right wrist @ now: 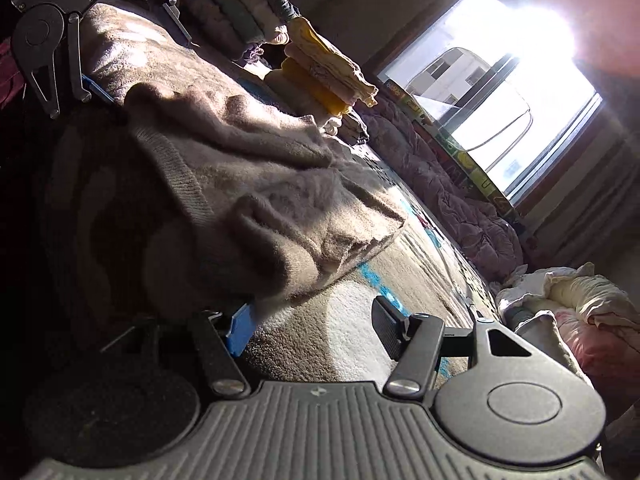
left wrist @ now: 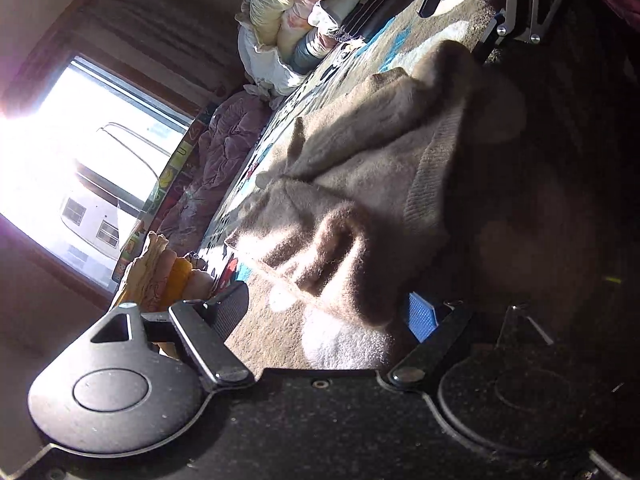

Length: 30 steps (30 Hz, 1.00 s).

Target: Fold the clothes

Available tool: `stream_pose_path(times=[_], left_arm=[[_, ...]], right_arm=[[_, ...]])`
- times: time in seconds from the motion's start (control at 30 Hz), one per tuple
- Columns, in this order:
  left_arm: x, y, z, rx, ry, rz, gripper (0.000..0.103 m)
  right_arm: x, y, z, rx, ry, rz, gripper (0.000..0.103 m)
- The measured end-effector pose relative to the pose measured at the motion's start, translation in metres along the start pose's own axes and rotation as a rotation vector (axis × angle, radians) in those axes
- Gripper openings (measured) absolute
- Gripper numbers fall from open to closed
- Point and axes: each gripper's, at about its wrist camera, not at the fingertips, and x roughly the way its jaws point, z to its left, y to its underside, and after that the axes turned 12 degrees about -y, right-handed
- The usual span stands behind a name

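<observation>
A fuzzy beige-brown sweater (left wrist: 360,168) lies crumpled on a patterned blanket (left wrist: 280,340); it also shows in the right wrist view (right wrist: 248,168). My left gripper (left wrist: 324,312) is open, its fingers either side of the sweater's near edge, with the blue pad (left wrist: 422,316) under the cloth. My right gripper (right wrist: 316,324) is open at the sweater's other end, its blue pad (right wrist: 240,328) by the sweater's edge. Each gripper shows in the other's view, the right (left wrist: 468,4) and the left (right wrist: 92,84).
The blanket (right wrist: 340,344) covers a bed. A stack of folded yellow and cream clothes (right wrist: 320,72) sits at one end, and a heap of white and pink clothes (left wrist: 276,32) at the other. A purple quilt (left wrist: 228,152) lies along the bright window (left wrist: 80,152).
</observation>
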Motion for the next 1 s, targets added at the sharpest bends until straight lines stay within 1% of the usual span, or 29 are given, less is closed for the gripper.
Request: stream_pose_path(times=[0.13,0.23,0.27,0.33,0.4,0.47,0.53,0.57,0.6,0.63,0.67,0.7,0.73,0.77,0.8,0.9,1.0], left_arm=[[0.004,0.009,-0.008,0.024,-0.019,-0.042,0.084],[0.012,0.010,-0.005,-0.016,-0.042,-0.078,0.085],[0.013,0.008,-0.009,0.011,-0.053,-0.104,0.084],[0.016,0.005,-0.017,0.079,-0.077,-0.157,0.084],[0.021,0.003,-0.022,0.135,-0.099,-0.183,0.084],[0.025,0.003,-0.022,0.151,-0.097,-0.196,0.084],[0.026,0.002,-0.025,0.188,-0.109,-0.217,0.083],[0.026,0.002,-0.026,0.206,-0.116,-0.228,0.083],[0.027,0.001,-0.028,0.219,-0.103,-0.220,0.083],[0.028,0.000,-0.029,0.230,-0.089,-0.211,0.072],[0.030,-0.001,-0.031,0.242,-0.076,-0.202,0.044],[0.031,-0.001,-0.032,0.254,-0.062,-0.193,0.026],[0.029,-0.003,-0.035,0.267,-0.055,-0.185,0.022],[0.028,-0.004,-0.037,0.280,-0.049,-0.177,0.020],[0.024,-0.007,-0.034,0.267,-0.042,-0.168,0.020],[0.001,-0.014,-0.020,0.253,0.001,-0.176,0.019],[-0.030,-0.017,-0.001,0.238,0.112,-0.216,0.021]], right_arm=[[0.004,-0.001,-0.003,-0.028,0.007,-0.015,0.062],[0.015,-0.001,0.002,-0.098,0.001,-0.028,0.062],[0.020,0.000,0.003,-0.118,-0.001,-0.033,0.062],[0.026,0.000,0.006,-0.172,0.008,-0.079,0.063],[0.031,-0.002,0.010,-0.257,0.031,-0.112,0.063],[0.036,-0.003,0.009,-0.306,0.020,-0.137,0.064],[0.044,-0.003,0.008,-0.356,-0.004,-0.152,0.064],[0.046,-0.005,0.004,-0.348,-0.033,-0.152,0.063],[0.048,-0.007,0.001,-0.338,-0.063,-0.153,0.058],[0.049,-0.009,-0.003,-0.329,-0.093,-0.153,0.054],[0.051,-0.012,-0.005,-0.302,-0.125,-0.141,0.041],[0.052,-0.015,-0.008,-0.274,-0.156,-0.129,0.036],[0.051,-0.018,-0.009,-0.247,-0.172,-0.125,0.034],[0.049,-0.020,-0.009,-0.226,-0.177,-0.123,0.031],[0.047,-0.022,-0.009,-0.205,-0.182,-0.121,0.030],[0.023,-0.027,-0.006,-0.151,-0.186,-0.140,0.029],[-0.009,-0.029,-0.003,-0.114,-0.265,-0.124,0.029]])
